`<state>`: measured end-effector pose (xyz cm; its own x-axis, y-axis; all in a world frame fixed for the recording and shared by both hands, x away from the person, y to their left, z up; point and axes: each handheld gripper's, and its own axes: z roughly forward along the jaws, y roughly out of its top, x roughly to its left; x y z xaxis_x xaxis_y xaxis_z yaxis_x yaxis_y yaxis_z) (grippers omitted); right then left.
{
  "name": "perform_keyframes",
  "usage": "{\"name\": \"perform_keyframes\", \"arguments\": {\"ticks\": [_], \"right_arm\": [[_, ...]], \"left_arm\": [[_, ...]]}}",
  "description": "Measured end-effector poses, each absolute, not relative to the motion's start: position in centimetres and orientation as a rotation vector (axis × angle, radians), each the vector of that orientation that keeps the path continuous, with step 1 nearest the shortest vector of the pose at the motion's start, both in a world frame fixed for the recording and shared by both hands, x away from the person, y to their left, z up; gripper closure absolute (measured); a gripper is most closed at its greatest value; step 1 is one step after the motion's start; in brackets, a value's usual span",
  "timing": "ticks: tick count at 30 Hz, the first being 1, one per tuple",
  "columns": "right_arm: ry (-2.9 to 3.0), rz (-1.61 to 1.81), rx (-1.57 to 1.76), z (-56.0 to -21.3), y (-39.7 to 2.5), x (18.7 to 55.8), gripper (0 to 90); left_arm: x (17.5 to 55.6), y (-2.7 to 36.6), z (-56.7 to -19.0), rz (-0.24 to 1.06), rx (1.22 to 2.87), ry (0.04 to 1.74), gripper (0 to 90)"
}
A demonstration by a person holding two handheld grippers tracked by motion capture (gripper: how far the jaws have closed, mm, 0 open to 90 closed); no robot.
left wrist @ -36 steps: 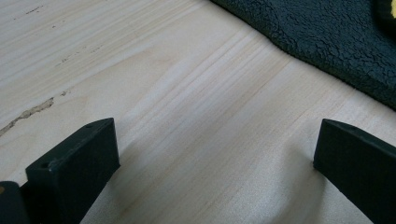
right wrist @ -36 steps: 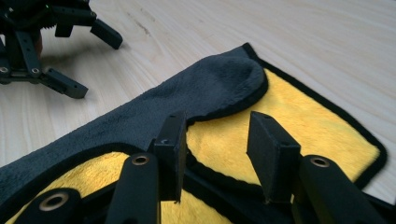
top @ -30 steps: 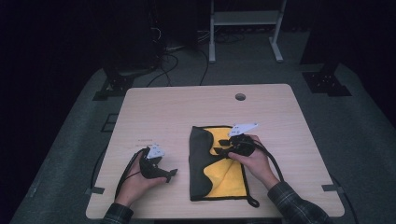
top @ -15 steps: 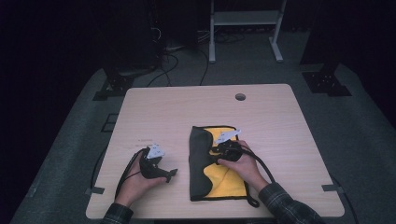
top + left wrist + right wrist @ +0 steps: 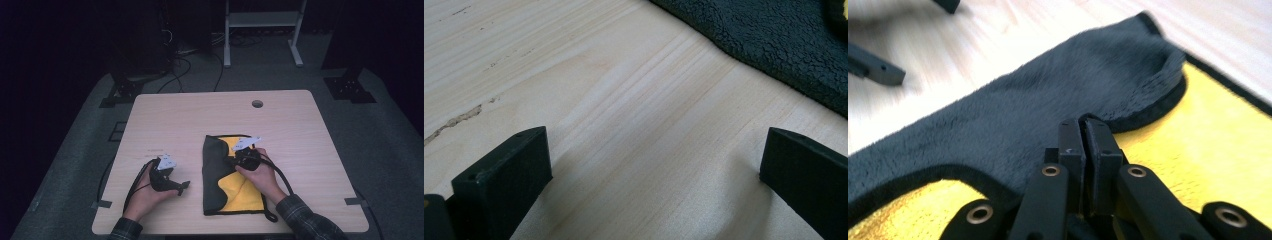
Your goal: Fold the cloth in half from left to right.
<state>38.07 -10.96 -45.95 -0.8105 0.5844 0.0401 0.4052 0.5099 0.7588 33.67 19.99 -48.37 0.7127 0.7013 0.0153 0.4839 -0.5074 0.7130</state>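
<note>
right gripper (image 5: 1082, 131) — jaws pinched shut on cloth (image 5: 1013, 125) hem, dragged leftward since before, fold progressing | left gripper (image 5: 654, 165) — jaws wide, empty, cloth beyond them

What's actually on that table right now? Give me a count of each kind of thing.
Cloths, dark grey on one side and yellow on the other: 1, the cloth
Hand-held grippers: 2, the left gripper and the right gripper
Total: 3 things on the table
</note>
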Motion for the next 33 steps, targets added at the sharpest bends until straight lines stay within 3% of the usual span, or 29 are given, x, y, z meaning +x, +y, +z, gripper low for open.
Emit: {"name": "perform_keyframes", "arguments": {"ticks": [21,33], "right_arm": [[2.391,1.259,1.0,-41.9,-15.5,42.9,85.7],[2.368,1.159,1.136,-43.3,-17.7,46.3,85.7]], "left_arm": [[33.7,20.0,-48.4,0.396,2.211,0.893,0.0],[33.7,20.0,-48.4,0.397,2.209,0.893,0.0]]}}
